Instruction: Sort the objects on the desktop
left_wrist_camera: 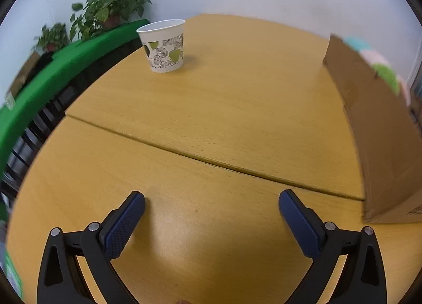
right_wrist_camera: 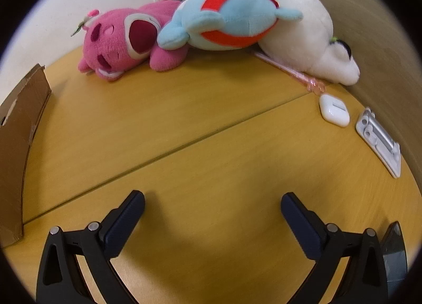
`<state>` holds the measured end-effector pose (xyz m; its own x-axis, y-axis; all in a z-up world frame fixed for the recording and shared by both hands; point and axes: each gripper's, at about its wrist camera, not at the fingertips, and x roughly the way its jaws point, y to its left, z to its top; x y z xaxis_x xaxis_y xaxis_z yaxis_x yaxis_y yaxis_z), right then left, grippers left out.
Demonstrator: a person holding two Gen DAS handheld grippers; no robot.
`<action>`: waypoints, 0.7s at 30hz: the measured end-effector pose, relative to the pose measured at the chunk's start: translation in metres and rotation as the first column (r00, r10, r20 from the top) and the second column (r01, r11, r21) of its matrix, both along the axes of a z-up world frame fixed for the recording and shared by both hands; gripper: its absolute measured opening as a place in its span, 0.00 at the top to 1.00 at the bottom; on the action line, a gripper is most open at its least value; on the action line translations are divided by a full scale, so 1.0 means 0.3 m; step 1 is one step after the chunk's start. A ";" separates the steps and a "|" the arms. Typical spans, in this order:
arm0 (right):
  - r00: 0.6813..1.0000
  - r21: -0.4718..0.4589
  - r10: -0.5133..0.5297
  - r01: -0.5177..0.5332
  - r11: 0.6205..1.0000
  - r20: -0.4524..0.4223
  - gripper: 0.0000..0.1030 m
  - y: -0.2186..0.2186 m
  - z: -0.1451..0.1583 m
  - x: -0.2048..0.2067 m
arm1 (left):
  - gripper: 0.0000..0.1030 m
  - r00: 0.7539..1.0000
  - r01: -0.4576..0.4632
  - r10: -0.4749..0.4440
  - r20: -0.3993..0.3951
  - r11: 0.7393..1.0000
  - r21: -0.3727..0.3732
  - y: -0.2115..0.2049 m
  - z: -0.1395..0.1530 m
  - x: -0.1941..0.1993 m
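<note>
Left wrist view: left gripper (left_wrist_camera: 211,199) spread wide, empty, over the wooden desk (left_wrist_camera: 211,124). 1 leaf-print paper cup (left_wrist_camera: 164,44) upright, upper left; cardboard box (left_wrist_camera: 379,132) at right edge.

Right wrist view: right gripper (right_wrist_camera: 212,200) likewise spread, empty. Upper frame: pink plush (right_wrist_camera: 118,42), blue plush (right_wrist_camera: 226,21), white plush (right_wrist_camera: 308,40). Right: earbud case (right_wrist_camera: 334,110), pink stick (right_wrist_camera: 290,70), silver-white stand (right_wrist_camera: 379,140).

Sorting appears barely begun; all 7 items remain on the desk.

Wooden desk (left_wrist_camera: 211,108): cup (left_wrist_camera: 163,45), box (left_wrist_camera: 374,129), plushies (right_wrist_camera: 224,21)
</note>
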<state>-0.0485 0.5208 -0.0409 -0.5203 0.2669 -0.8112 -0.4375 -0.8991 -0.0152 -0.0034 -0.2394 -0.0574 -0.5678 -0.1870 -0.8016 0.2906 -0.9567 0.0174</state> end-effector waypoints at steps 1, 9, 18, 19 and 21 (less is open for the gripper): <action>1.000 -0.001 -0.004 0.004 1.000 -0.002 0.00 0.003 0.002 -0.004 | 0.00 1.000 0.011 -0.011 0.002 1.000 0.003 0.006 -0.006 -0.012; 1.000 -0.002 -0.018 0.018 1.000 -0.007 0.00 -0.007 0.009 0.029 | 0.00 1.000 0.016 -0.016 0.010 1.000 0.012 0.013 0.004 -0.028; 1.000 -0.002 -0.018 0.018 1.000 -0.006 0.00 -0.011 0.007 0.026 | 0.00 1.000 0.011 -0.011 0.010 1.000 0.012 0.019 0.006 -0.035; 1.000 -0.002 -0.018 0.018 1.000 -0.006 0.00 -0.010 0.008 0.026 | 0.00 1.000 0.010 -0.010 0.010 1.000 0.012 0.019 0.006 -0.037; 1.000 -0.002 -0.018 0.018 1.000 -0.006 0.00 -0.011 0.006 0.027 | 0.00 1.000 0.009 -0.009 0.010 1.000 0.011 0.020 0.005 -0.038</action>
